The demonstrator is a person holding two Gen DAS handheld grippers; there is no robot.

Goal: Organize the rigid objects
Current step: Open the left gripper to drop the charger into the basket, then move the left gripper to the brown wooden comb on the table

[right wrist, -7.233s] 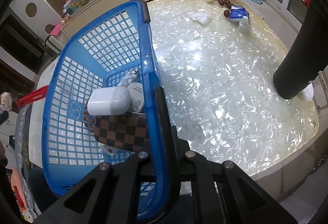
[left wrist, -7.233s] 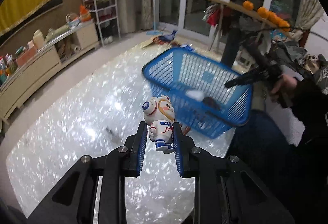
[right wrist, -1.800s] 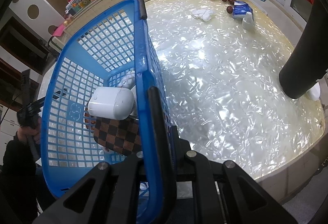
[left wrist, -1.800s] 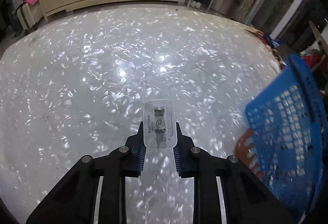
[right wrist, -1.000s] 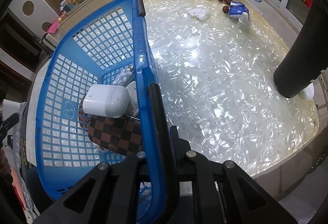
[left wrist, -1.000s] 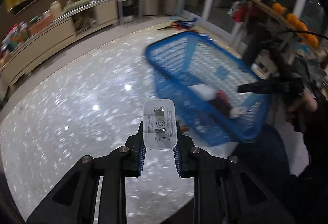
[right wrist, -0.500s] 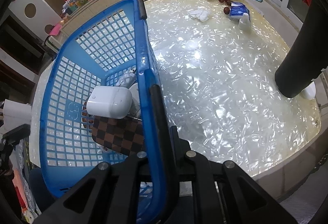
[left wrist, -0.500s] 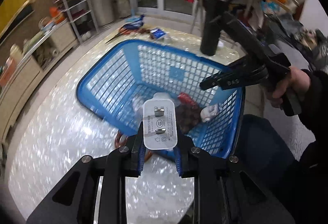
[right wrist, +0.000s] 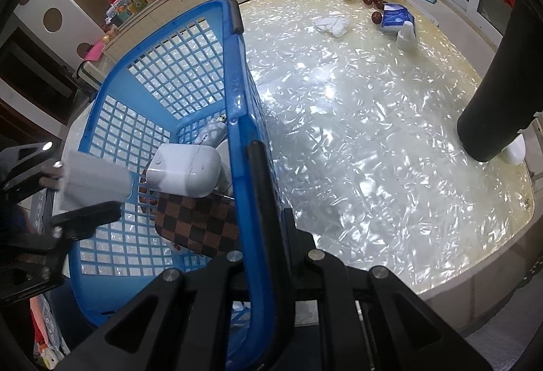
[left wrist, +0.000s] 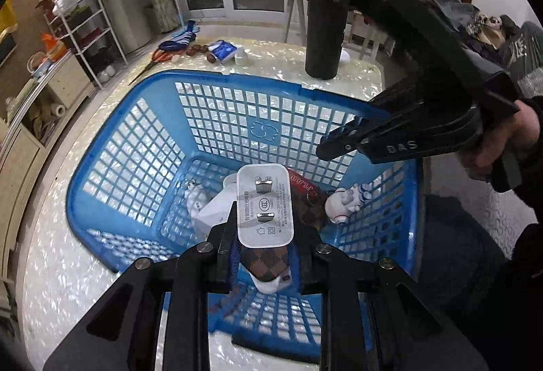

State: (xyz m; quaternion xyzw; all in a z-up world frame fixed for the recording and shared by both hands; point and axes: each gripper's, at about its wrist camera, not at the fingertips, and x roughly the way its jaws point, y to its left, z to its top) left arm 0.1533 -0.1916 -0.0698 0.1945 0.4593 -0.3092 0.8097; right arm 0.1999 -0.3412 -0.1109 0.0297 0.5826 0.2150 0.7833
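charger (left wrist: 265, 205) label: CCC mark, text unreadable | right gripper (left wrist: 342, 140): "DAS"

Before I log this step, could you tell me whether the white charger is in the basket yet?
Not yet: the charger is clamped in the left gripper's jaws above the basket.

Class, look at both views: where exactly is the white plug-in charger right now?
The white charger is clamped in the left claw, held above the blue basket, over the checkered wallet and white case.

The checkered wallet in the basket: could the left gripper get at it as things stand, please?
Probably not yet: the left gripper hovers right above the checkered wallet, nothing between, but it is shut on the white charger.
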